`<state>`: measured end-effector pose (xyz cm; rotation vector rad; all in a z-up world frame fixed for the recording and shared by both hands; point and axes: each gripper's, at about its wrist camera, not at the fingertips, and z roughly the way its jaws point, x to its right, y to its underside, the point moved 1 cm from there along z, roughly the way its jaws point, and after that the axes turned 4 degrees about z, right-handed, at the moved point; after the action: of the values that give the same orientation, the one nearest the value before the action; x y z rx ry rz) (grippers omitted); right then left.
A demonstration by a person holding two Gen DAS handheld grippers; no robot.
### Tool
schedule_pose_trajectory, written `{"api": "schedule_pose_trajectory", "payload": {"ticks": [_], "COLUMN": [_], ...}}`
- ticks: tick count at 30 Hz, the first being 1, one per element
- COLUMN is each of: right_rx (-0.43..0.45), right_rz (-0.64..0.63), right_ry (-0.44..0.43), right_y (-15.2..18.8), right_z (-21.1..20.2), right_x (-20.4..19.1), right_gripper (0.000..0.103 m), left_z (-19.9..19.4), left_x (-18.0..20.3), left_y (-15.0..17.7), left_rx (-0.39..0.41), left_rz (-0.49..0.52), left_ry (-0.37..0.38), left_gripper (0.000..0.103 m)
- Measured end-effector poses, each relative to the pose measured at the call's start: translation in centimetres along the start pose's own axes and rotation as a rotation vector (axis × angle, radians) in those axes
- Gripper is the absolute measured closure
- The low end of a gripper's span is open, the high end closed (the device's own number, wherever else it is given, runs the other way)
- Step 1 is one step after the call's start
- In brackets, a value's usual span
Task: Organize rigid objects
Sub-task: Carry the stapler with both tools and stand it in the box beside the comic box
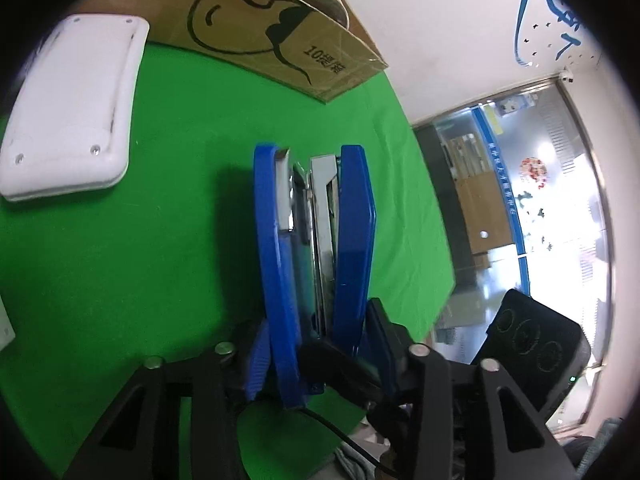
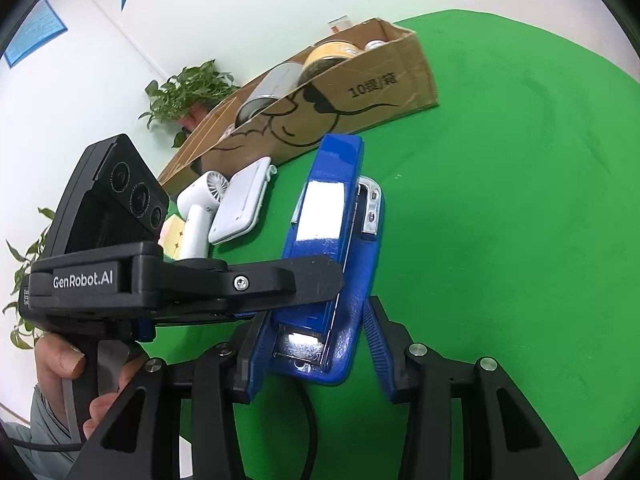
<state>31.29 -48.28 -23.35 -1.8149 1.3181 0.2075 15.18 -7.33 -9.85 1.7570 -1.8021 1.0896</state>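
A blue stapler (image 1: 316,240) with metal inner parts is held above the green table (image 1: 160,240). My left gripper (image 1: 320,360) is shut on its rear end, with the stapler pointing away. In the right wrist view the stapler (image 2: 332,248) sits between my right gripper's (image 2: 316,344) blue fingers (image 2: 376,340), which stand apart around its near end. The left gripper's black body (image 2: 160,280) reaches in from the left and clamps the stapler's side. A cardboard box (image 2: 320,100) holding cans lies behind.
A white flat case (image 1: 72,108) lies on the green cloth at the left. A white handheld fan (image 2: 200,212), a white case (image 2: 240,204) and a pale cube (image 2: 172,236) lie before the box. A potted plant (image 2: 188,92) stands behind the box.
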Motion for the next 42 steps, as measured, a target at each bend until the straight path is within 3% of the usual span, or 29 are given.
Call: {"api": "schedule_pose_trajectory", "payload": {"ticks": [7, 14, 26, 33, 42], "right_rx": [-0.002, 0.042, 0.081, 0.072, 0.022], "right_rz": [-0.055, -0.144, -0.282, -0.304, -0.294], "right_ry": [0.001, -0.023, -0.101, -0.121, -0.113], "right_y": [-1.6, -4.0, -11.1, -15.6, -19.9], "right_z": [0.2, -0.7, 1.0, 3.7, 9.1], "right_x": [-2.7, -6.5, -16.2, -20.5, -23.0], "right_gripper": [0.074, 0.074, 0.074, 0.074, 0.074], "left_z": [-3.0, -7.2, -15.5, -18.0, -19.0], "left_x": [-0.7, 1.2, 1.1, -0.2, -5.1], "left_y": [-0.3, -1.8, -8.0, -11.9, -16.6], "left_rx": [0.079, 0.178, 0.319, 0.338, 0.308], "left_rz": [-0.006, 0.035, 0.075, 0.073, 0.025], "left_ry": [0.006, -0.006, -0.070, -0.090, -0.082], "left_gripper": [0.063, 0.063, 0.062, 0.062, 0.062]}}
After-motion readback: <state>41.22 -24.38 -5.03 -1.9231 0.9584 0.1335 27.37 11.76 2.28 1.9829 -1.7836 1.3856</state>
